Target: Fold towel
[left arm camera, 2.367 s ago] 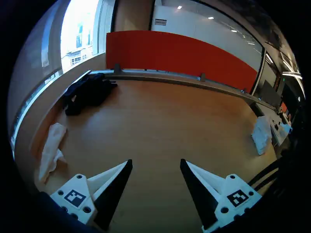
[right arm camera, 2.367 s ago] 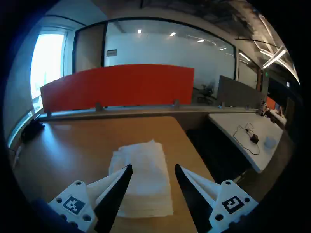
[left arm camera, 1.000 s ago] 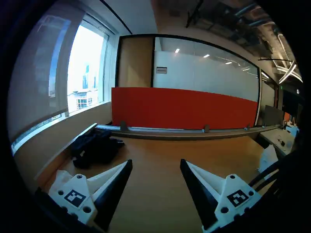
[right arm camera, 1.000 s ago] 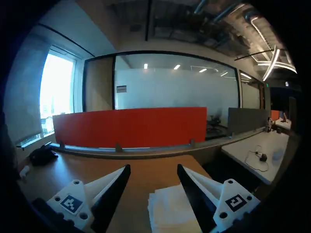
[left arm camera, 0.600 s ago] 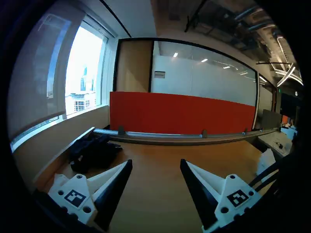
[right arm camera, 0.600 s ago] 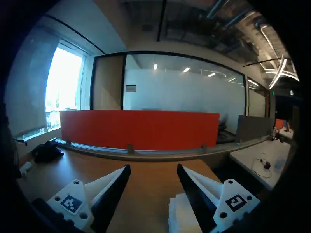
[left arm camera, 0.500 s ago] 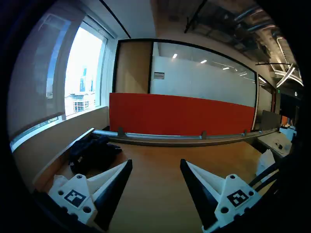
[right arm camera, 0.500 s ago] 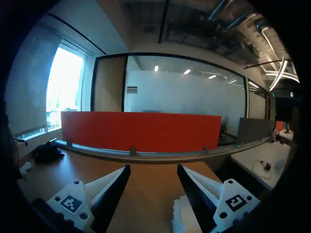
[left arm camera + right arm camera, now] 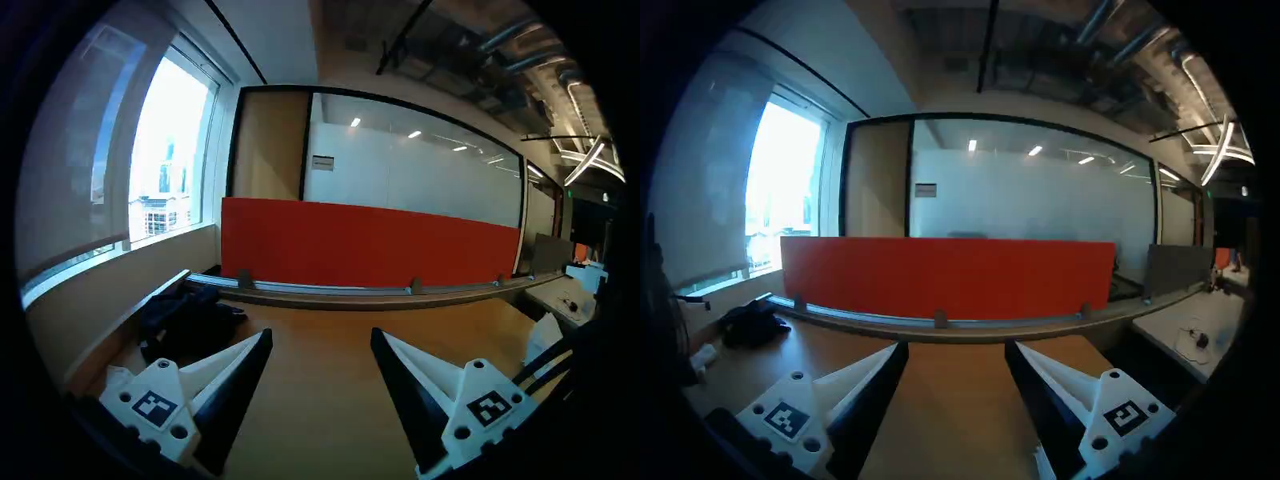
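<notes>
Fingers of the left gripper (image 9: 320, 334) and the right gripper (image 9: 956, 348) stand spread and empty over the wooden desk (image 9: 320, 400). The folded towel (image 9: 1038, 468) edges the right gripper's right finger. Farther off lie a black bag (image 9: 188, 320) and a red partition (image 9: 360, 244).

Open office, wooden desk (image 9: 320, 356), red divider panel (image 9: 360, 244), glass wall (image 9: 400, 180) (frosted) behind

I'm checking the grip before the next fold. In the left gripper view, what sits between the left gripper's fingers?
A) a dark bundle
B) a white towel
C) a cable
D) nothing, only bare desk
D: the left gripper is open and only the wooden desk shows through the gap, while the dark bundle lies farther off by the window.
</notes>
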